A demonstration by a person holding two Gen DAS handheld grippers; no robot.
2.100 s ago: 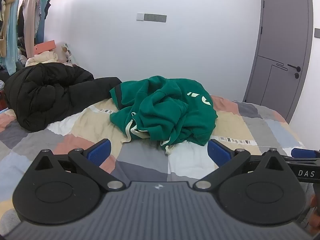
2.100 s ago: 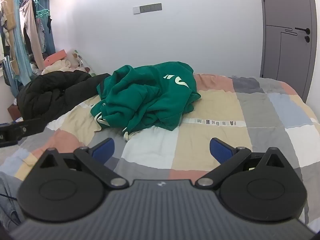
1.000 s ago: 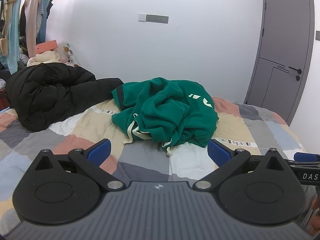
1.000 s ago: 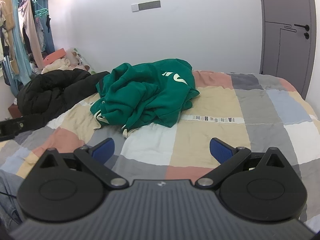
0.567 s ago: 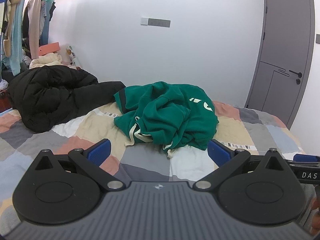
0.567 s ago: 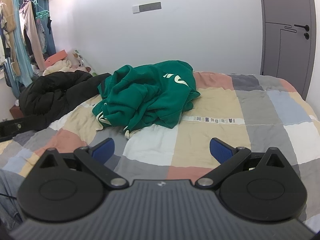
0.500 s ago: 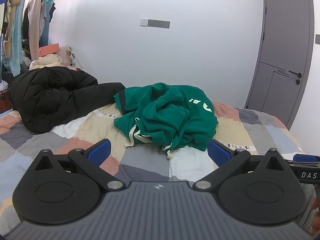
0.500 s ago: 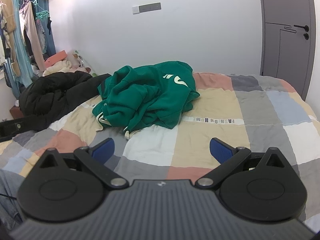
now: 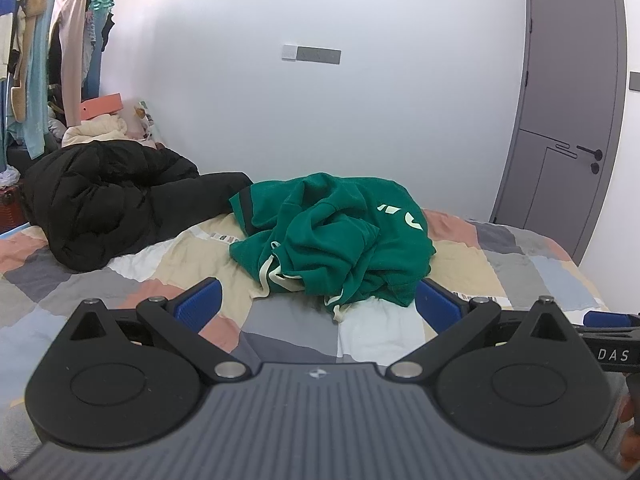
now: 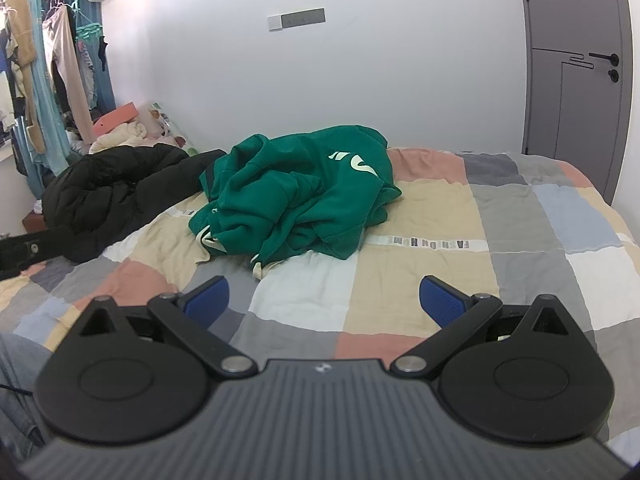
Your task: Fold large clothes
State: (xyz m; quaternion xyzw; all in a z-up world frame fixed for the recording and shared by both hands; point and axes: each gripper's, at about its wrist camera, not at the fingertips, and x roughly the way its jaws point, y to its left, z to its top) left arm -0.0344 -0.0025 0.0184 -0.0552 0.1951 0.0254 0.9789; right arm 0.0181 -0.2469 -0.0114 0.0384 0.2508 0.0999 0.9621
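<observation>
On the patchwork quilt (image 9: 520,268) of pastel squares that covers the bed, a crumpled dark green hooded sweatshirt (image 9: 340,240) with white lettering and cream drawstrings lies in a heap toward the far side, close to the white wall (image 9: 360,120). Beside it, on its left, a bulky black padded jacket (image 9: 104,204) is bunched up, one sleeve reaching toward the green heap. The left gripper (image 9: 318,304) hovers low above the quilt, its blue-padded jaws spread wide and holding nothing, with the sweatshirt straight ahead between them. The right gripper (image 10: 324,300) is likewise spread wide and empty, and the sweatshirt (image 10: 296,196) sits ahead of it, slightly left. A grey door (image 10: 576,72) with a black handle stands at the right, and hanging clothes (image 9: 44,52) crowd the left edge.
</observation>
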